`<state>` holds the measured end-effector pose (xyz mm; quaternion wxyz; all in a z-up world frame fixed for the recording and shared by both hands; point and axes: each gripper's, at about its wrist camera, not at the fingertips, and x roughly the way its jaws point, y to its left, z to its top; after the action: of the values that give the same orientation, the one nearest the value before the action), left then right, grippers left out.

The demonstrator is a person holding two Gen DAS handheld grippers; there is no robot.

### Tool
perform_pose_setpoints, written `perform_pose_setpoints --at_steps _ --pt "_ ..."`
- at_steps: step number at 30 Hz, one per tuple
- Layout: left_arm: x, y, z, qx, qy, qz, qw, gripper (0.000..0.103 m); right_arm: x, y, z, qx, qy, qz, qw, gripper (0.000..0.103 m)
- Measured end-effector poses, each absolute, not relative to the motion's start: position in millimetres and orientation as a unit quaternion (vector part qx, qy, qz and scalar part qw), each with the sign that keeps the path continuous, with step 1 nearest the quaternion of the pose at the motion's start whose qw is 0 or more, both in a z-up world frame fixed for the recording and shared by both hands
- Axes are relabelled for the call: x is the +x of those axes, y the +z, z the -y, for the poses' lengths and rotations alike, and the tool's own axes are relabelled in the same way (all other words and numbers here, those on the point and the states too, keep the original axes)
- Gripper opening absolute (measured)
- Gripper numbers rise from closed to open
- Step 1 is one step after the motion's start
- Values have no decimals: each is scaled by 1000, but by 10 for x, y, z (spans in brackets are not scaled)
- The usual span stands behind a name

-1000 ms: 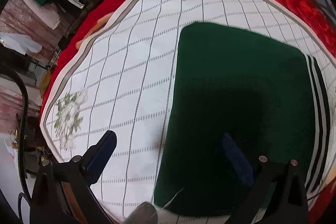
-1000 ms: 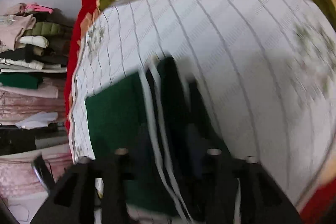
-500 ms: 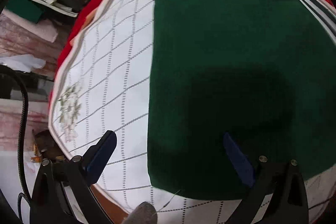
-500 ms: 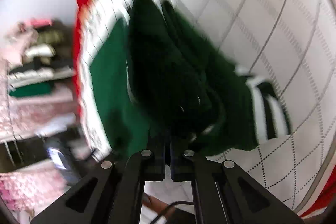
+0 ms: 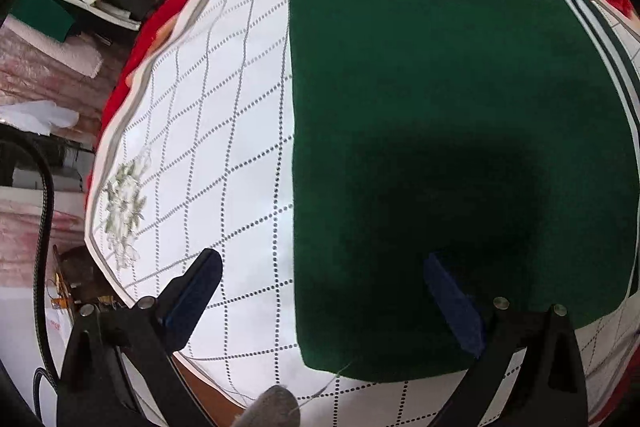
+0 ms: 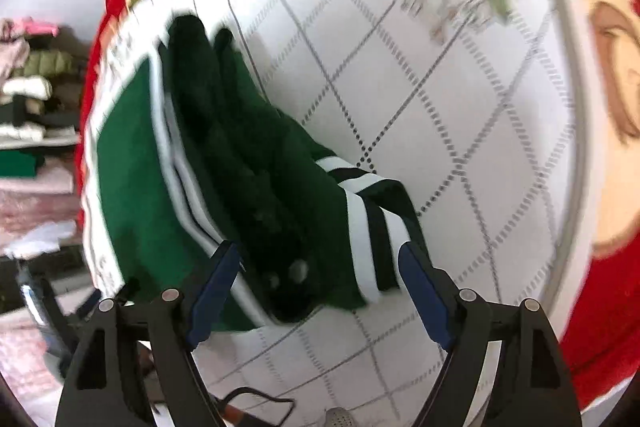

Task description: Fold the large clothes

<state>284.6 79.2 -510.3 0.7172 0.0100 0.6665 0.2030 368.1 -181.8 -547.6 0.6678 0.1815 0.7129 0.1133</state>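
While the right gripper (image 6: 320, 291) stands with its jaws wide, having just been opening, the striped cuff (image 6: 374, 223) and bunched sleeve of the green sweater (image 5: 460, 147) lie loose between them, gripped by nothing. That heaped sleeve could likely slide off the folded body or spring open if left unpressed, spoiling the fold. Farther off, the left gripper (image 5: 324, 291) is open too, one finger over the flat, smooth green panel, which rests on the white quilted cover (image 5: 224, 147) beside its floral border.
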Motion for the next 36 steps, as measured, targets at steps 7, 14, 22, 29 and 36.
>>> perform_pose_setpoints --at_steps 7,14,22,29,36 --pt "2843 -5189 -857 20 203 -662 721 103 3674 -5705 1760 253 211 -701 632 32" --pt "2843 -5219 -1062 5 208 -666 717 103 3295 -6408 2025 591 254 -631 433 24" --pt "2832 -5174 -962 39 194 -662 723 103 3463 -5549 2017 318 172 -674 644 82" --pt "2881 -5232 -966 42 191 -663 722 103 3717 -5642 1572 111 171 -704 680 88" --pt "2912 -5304 -955 34 172 -667 724 103 3867 -5738 1379 122 239 -695 667 56"
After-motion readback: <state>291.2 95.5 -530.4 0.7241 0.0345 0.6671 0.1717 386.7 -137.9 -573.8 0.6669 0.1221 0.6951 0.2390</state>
